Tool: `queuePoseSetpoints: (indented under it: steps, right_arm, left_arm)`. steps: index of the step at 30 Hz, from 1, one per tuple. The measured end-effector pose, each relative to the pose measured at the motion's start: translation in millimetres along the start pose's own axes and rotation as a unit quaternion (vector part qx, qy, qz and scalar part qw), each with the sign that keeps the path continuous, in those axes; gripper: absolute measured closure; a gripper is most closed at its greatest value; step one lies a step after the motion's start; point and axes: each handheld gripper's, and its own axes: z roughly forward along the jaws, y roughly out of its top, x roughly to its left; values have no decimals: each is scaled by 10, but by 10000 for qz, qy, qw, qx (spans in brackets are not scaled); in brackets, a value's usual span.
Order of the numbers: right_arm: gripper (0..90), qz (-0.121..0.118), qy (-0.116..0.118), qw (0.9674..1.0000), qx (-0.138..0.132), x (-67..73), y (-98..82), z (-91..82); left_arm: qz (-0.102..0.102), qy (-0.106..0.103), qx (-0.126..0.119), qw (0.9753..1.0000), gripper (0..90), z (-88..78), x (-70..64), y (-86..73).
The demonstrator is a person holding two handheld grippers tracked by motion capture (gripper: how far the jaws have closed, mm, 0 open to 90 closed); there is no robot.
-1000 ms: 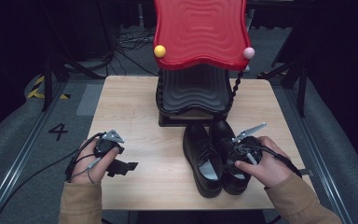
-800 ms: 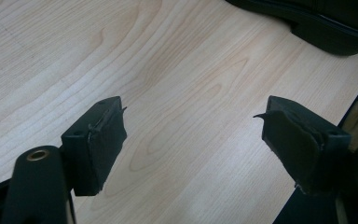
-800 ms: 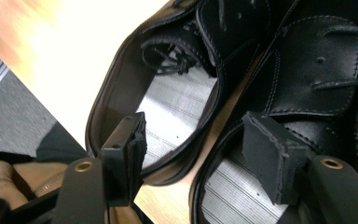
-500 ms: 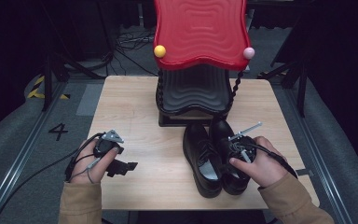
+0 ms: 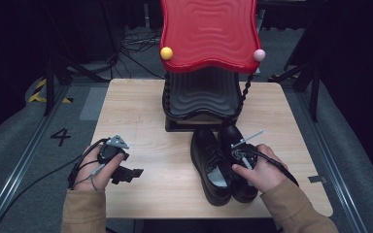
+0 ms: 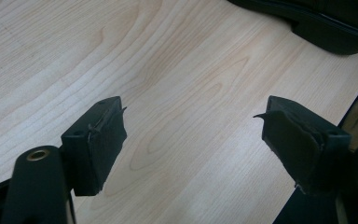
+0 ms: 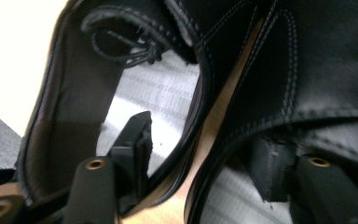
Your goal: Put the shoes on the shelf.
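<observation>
Your right gripper [image 5: 240,162] had one jaw in each of the black leather lace-up shoes [image 5: 212,167], straddling their touching inner walls; the jaws had just been closing, not yet pinching. The pair stood on the pale wooden counter [image 5: 141,126]. Squeeze both collars low and evenly. Your left gripper [image 6: 193,140] hung open, empty.

Black leather shoes [image 5: 218,162], pale grey insoles, white stitching; light wood-grain table [image 5: 141,116]; glossy red wavy-ribbed rack top [image 5: 209,29], yellow knob [image 5: 166,53], pink knob [image 5: 259,55]; tan sleeves [image 5: 85,213].
</observation>
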Motion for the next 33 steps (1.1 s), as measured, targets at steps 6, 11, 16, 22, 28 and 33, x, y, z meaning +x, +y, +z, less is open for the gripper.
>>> queuePoseSetpoints:
  steps: [6, 11, 16, 22, 28, 33]
  right_arm:
    - [575, 367, -25, 9991, 204, -37, 69, 40]
    - [618, 633, -236, 9971, 335, -19, 93, 108]
    - [615, 331, -842, 9944, 550, 109, 100, 202]
    - [614, 308, -658, 9961, 507, 51, 71, 199]
    - [701, 387, -648, 9954, 589, 18, 107, 187]
    - [755, 565, -602, 9951, 537, -1, 102, 155]
  left_arm:
    - [-3, -7, -5, 10000, 218, 4, 3, -1]
    - [11, -5, 16, 10000, 218, 6, 2, 2]
    - [40, -24, 18, 10000, 218, 5, -16, 14]
    - [25, -10, -2, 10000, 218, -5, -15, 8]
    - [34, -4, -12, 10000, 218, -11, -8, 6]
    - [19, 1, -37, 10000, 217, -14, 6, 11]
